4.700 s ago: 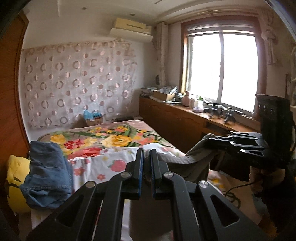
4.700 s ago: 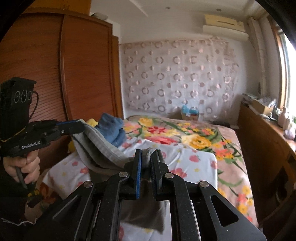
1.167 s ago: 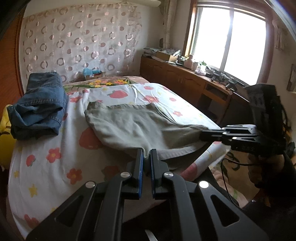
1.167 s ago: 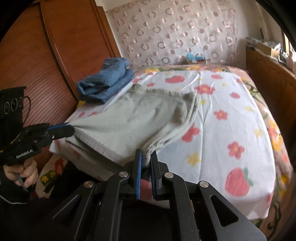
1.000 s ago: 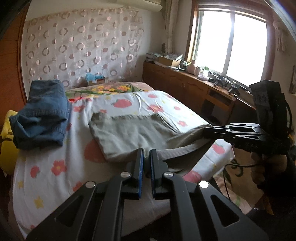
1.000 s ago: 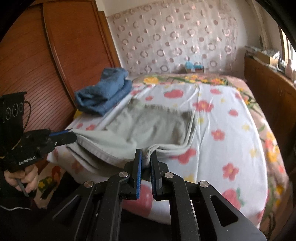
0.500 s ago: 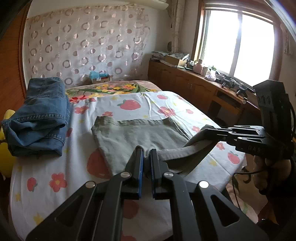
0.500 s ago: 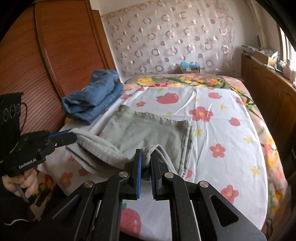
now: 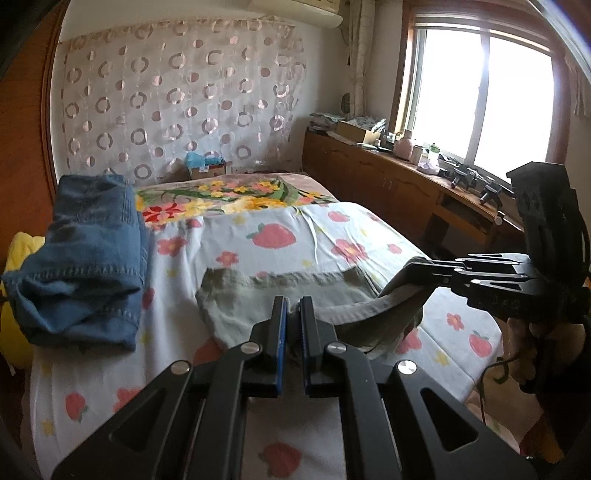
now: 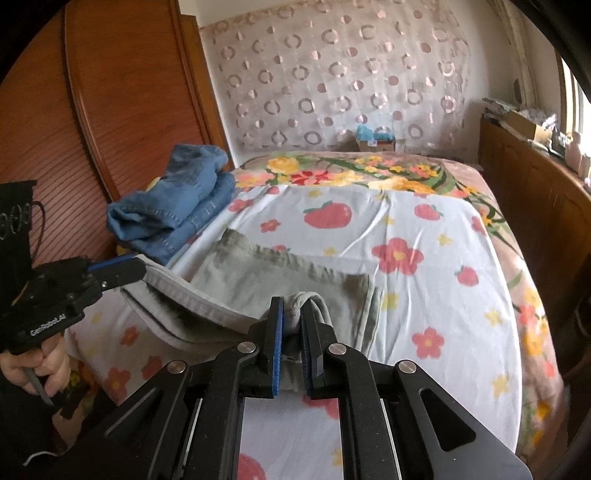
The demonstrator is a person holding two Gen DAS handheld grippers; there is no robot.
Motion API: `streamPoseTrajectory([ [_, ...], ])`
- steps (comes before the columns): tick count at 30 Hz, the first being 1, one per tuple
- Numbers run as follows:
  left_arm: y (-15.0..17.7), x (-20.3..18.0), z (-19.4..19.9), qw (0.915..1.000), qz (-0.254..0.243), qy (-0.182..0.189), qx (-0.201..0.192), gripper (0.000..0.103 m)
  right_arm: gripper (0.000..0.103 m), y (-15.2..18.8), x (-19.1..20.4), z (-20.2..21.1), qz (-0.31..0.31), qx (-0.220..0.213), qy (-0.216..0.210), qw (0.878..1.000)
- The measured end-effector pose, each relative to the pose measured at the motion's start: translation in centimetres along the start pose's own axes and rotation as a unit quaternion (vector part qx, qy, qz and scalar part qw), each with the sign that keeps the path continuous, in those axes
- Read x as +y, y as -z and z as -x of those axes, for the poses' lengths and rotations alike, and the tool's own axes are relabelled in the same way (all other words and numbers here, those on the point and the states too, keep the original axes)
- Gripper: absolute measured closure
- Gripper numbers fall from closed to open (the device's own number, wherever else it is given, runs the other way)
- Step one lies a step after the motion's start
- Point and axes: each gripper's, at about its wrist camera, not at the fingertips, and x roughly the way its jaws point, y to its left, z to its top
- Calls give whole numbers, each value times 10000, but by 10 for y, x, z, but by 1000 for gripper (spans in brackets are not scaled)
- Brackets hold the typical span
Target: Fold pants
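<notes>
while both grippers pinch pants (image 10: 280,280), folded jeans (image 10: 177,206) lie alongside, seemingly apart.

Bedroom, daylit. Bed (image 9: 369,236) under a white sheet printed with strawberries and flowers, a floral blanket (image 10: 369,173) across its far end. Behind it a wall hung with a sheer curtain (image 9: 177,99) patterned in rings and dots. Along one side, a reddish wooden wardrobe (image 10: 122,96); along the other, a low wooden cabinet (image 9: 373,177) — cluttered on top — beneath a bright, wood-framed window (image 9: 480,96). Air conditioner (image 9: 314,11) high on the wall.
</notes>
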Motion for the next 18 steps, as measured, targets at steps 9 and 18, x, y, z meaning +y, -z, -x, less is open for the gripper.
streamPoseTrajectory([
  [9,-13,10,-25,9996,67,-242,-95,96,97,-27,-14,-36,-177,160,233,9994],
  [18,2,19,-26,9997,106,-194,96,82,97,-19,-30,-84,-315,545,550,9965],
])
